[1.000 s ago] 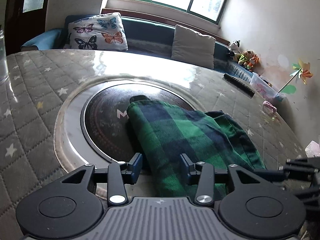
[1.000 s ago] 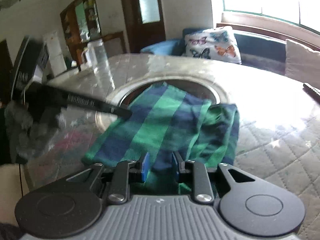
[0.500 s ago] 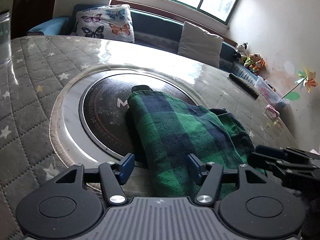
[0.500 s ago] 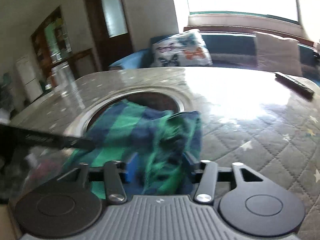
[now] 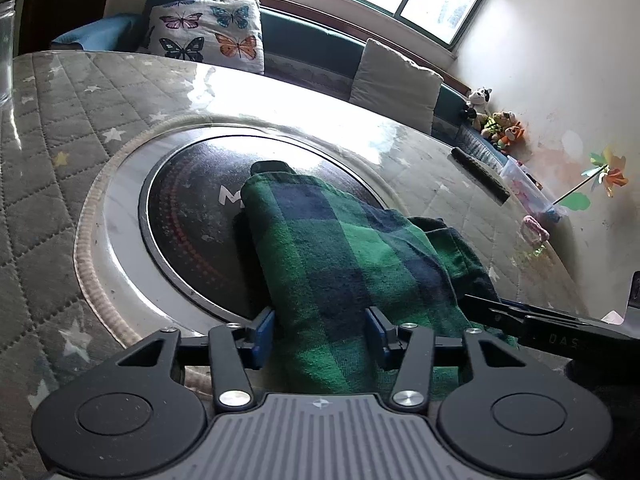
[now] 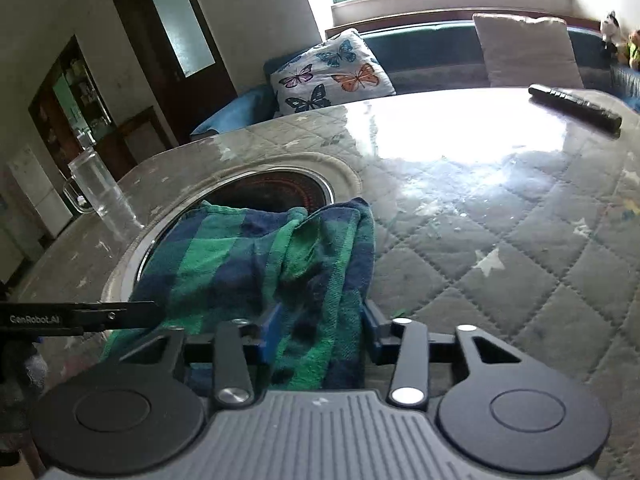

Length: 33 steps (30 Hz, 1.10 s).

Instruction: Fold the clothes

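Note:
A green and navy checked cloth (image 5: 344, 264) lies folded on the table, partly over the round black cooktop (image 5: 192, 216). My left gripper (image 5: 320, 334) is open, its blue pads either side of the cloth's near edge. In the right wrist view the same checked cloth (image 6: 256, 264) shows a bunched fold on its right side. My right gripper (image 6: 318, 330) is open too and straddles that bunched near edge. Each gripper's fingers appear in the other's view: the right one (image 5: 532, 320), the left one (image 6: 80, 316).
The table wears a grey quilted cover with stars (image 6: 520, 264). A clear glass jug (image 6: 98, 192) stands at its left, a black remote (image 6: 572, 106) at the far right. A bench with a butterfly cushion (image 5: 208, 36) and a grey cushion (image 5: 396, 80) runs under the window.
Both grippers have opened wider. The right one was shut on the cloth a second ago and has let go; the bunched fold now lies on the table.

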Tool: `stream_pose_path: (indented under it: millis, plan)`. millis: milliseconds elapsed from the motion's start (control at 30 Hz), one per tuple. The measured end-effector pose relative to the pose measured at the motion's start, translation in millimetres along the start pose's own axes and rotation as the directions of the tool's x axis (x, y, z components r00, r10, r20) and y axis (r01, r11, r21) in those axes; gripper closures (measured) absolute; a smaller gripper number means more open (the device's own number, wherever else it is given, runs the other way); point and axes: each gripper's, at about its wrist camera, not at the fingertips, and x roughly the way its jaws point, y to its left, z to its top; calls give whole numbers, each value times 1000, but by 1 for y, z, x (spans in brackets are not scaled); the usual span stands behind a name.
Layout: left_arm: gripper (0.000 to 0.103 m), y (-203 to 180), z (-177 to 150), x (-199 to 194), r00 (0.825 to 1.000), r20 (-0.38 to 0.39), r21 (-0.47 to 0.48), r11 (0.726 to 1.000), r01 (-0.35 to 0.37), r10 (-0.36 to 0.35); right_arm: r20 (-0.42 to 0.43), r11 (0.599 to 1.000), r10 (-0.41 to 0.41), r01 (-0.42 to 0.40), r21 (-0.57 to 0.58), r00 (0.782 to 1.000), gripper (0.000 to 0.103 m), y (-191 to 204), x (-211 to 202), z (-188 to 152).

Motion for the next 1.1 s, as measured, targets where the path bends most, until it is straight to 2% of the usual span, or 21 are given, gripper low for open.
stream_pose_path:
  millis: [100, 133, 233, 467, 533, 600, 733, 800, 900, 1100]
  plan:
    - [64, 1, 0, 1, 1000, 2, -8, 1000, -4, 4, -8, 999, 31, -31, 40, 999, 84, -4, -1, 1]
    - [70, 0, 0, 0, 1000, 6, -4, 1000, -8, 8, -9, 998, 36, -36, 45, 999, 85, -4, -3, 0]
    - [77, -4, 2, -4, 1000, 10, 5, 1000, -13, 13, -11, 998, 40, -39, 41, 999, 90, -2, -10, -5]
    - [76, -12, -5, -11, 1000, -13, 39, 999, 8, -8, -16, 998, 47, -47, 32, 999, 90, 1, -27, -15]
    - [73, -14, -5, -10, 1000, -17, 41, 999, 1, -1, -15, 998, 50, -49, 39, 999, 87, -1, -28, -16]
    - [70, -15, -5, -10, 1000, -19, 42, 999, -3, 4, -13, 997, 48, -47, 53, 999, 77, -4, -25, -15]
    - [67, -15, -6, -7, 1000, -26, 48, 999, -9, 10, -14, 996, 57, -56, 71, 998, 77, -8, -20, -13]
    - [69, -15, -7, -7, 1000, -24, 54, 999, -9, 10, -16, 996, 60, -59, 68, 998, 82, -8, -18, -13]
    - [76, -18, -7, -10, 1000, -10, 70, 997, -14, 15, -9, 996, 66, -66, 54, 998, 90, -1, -21, -9]
    - [84, -17, -7, -26, 999, 26, 56, 998, -30, 29, 6, 996, 83, -83, 22, 997, 92, 14, -28, 0]
